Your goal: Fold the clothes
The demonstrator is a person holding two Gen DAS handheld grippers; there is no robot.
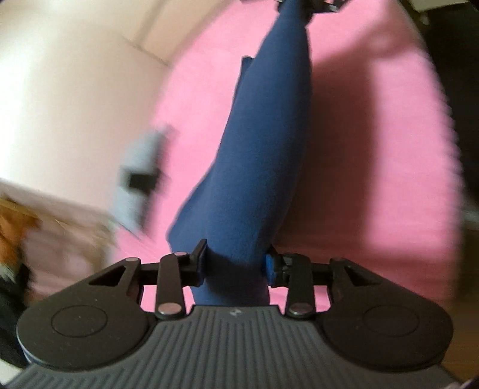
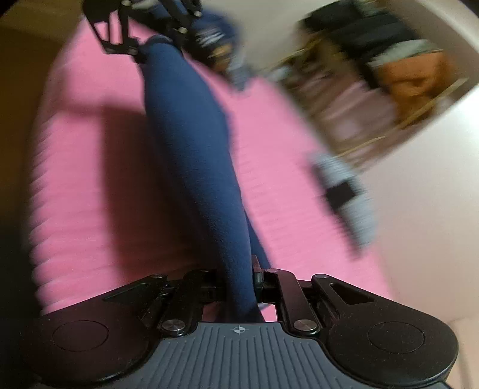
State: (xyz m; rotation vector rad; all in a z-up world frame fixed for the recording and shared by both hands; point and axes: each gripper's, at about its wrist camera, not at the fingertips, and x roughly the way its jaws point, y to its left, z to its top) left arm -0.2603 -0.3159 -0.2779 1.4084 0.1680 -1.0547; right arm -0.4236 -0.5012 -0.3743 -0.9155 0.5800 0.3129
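A dark blue garment (image 1: 263,143) is stretched in the air between my two grippers, above a pink bed cover (image 1: 374,155). My left gripper (image 1: 236,260) is shut on one end of it. The right gripper (image 1: 311,4) shows at the top of the left wrist view, holding the far end. In the right wrist view my right gripper (image 2: 239,279) is shut on the blue garment (image 2: 191,134), and the left gripper (image 2: 143,45) holds its far end at the top. The cloth casts a shadow on the pink cover (image 2: 89,167).
A grey and black object (image 1: 140,176) lies at the bed's edge, also in the right wrist view (image 2: 344,191). A pale wall (image 1: 60,89) stands beyond. A pile of clothes and a basket (image 2: 389,74) sit off the bed. Both views are motion-blurred.
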